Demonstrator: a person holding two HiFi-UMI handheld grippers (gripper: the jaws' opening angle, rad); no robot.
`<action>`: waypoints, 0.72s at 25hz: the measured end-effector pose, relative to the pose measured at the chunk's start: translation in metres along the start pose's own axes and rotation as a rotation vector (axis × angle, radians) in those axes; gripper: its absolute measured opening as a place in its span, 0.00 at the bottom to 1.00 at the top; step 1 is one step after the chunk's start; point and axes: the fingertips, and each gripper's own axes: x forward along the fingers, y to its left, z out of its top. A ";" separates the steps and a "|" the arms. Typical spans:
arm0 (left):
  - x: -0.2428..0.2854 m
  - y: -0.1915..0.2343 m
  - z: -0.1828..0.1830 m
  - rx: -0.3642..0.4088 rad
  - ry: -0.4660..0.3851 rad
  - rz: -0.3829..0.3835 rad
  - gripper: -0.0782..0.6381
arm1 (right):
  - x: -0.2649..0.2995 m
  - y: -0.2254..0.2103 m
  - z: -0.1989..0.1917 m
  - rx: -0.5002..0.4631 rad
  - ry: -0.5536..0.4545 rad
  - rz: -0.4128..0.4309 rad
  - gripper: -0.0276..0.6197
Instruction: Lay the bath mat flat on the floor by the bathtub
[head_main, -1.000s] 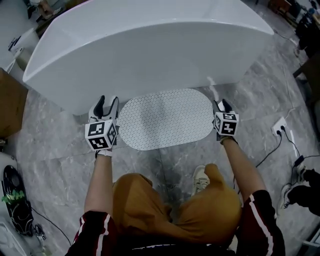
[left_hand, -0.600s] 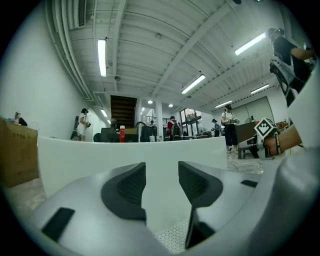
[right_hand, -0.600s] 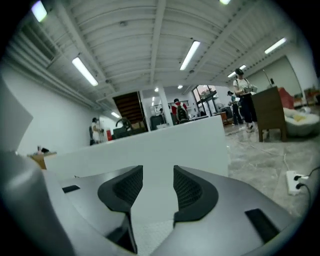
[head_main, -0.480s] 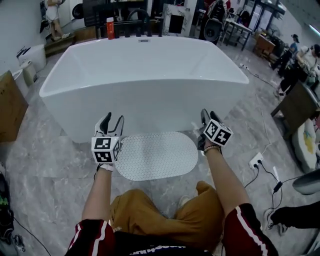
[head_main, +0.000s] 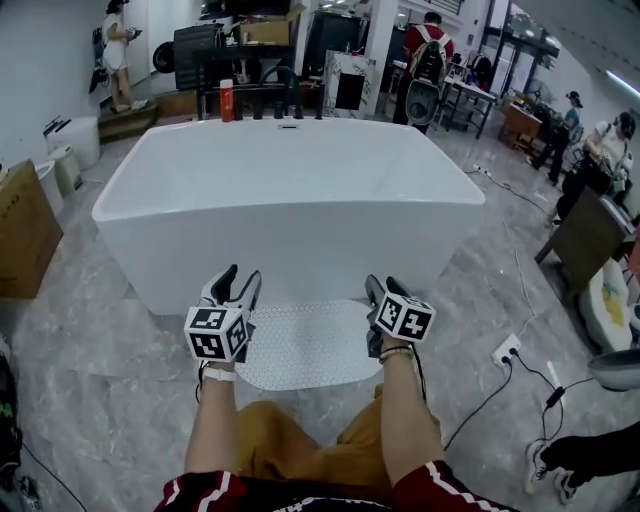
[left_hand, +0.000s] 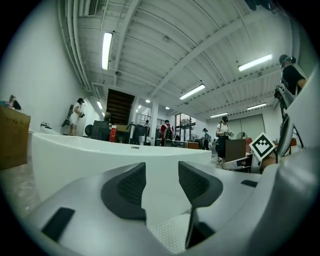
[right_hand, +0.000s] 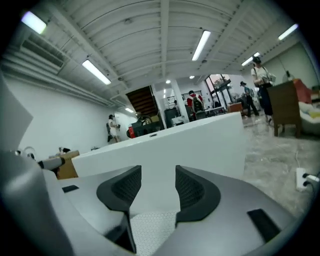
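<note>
While the bath mat (head_main: 305, 345) lies flat beside the bathtub (head_main: 290, 200), the left gripper (head_main: 238, 282) and right gripper (head_main: 382, 288) hover over its ends, jaws apart, empty.

Both forearms stretched forward, left gripper (head_main: 240, 281) and right gripper (head_main: 382, 288) held level, well apart, each pointing ahead with jaws parted.
</note>
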 end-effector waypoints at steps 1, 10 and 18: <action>-0.007 -0.001 -0.002 -0.015 0.003 0.003 0.40 | 0.000 0.003 0.001 0.016 -0.011 0.019 0.38; 0.000 -0.015 0.008 -0.046 -0.042 0.038 0.40 | 0.016 0.041 0.002 -0.222 -0.061 0.117 0.37; 0.042 -0.045 0.038 -0.019 -0.013 -0.006 0.40 | 0.027 0.051 -0.036 -0.256 -0.061 0.221 0.37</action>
